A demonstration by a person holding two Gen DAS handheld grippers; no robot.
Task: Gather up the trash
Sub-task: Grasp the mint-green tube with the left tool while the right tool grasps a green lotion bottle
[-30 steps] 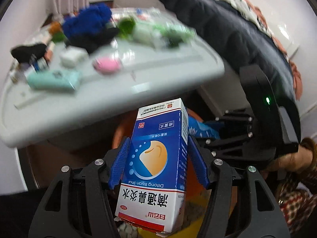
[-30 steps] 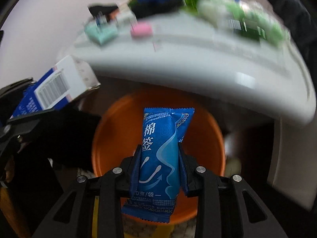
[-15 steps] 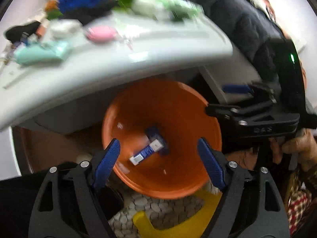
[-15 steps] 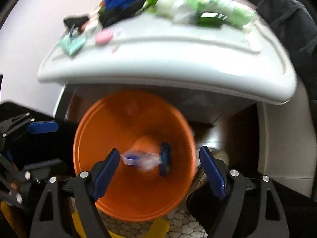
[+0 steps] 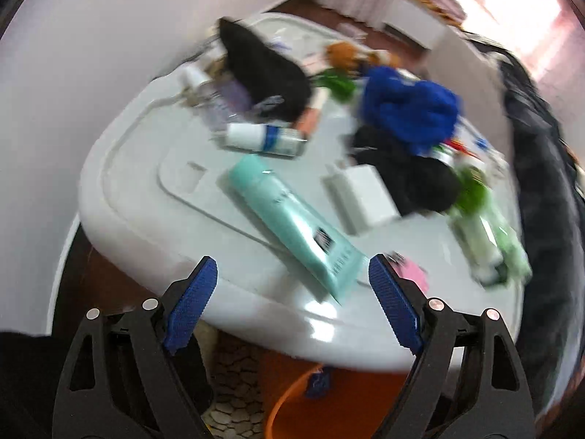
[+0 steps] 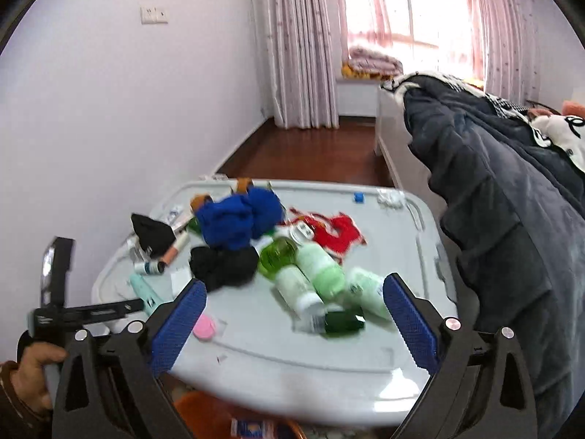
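My left gripper (image 5: 292, 303) is open and empty, above the near edge of the white lidded box (image 5: 139, 168). A mint tube (image 5: 292, 219) lies just ahead of it, with a pink disc (image 5: 413, 274) by the right finger. My right gripper (image 6: 292, 325) is open and empty over the same lid (image 6: 310, 358). The orange bin (image 5: 329, 398) sits below the lid's edge; it also shows in the right wrist view (image 6: 204, 417), with the blue and white box (image 6: 252, 428) inside. The left gripper's body (image 6: 58, 303) shows at the left of the right wrist view.
On the lid lie green bottles (image 6: 321, 278), a blue cloth (image 6: 237, 219), a black cloth (image 6: 223, 267), a red wrapper (image 6: 340, 230), a white box (image 5: 362, 194) and a small bottle (image 5: 263, 139). A dark jacket (image 6: 512, 219) hangs at the right. A wall stands at the left.
Both grippers have risen from over the orange bin and now look across the lid's top. The blue box and blue packet left the jaws a second ago and lie in the bin.
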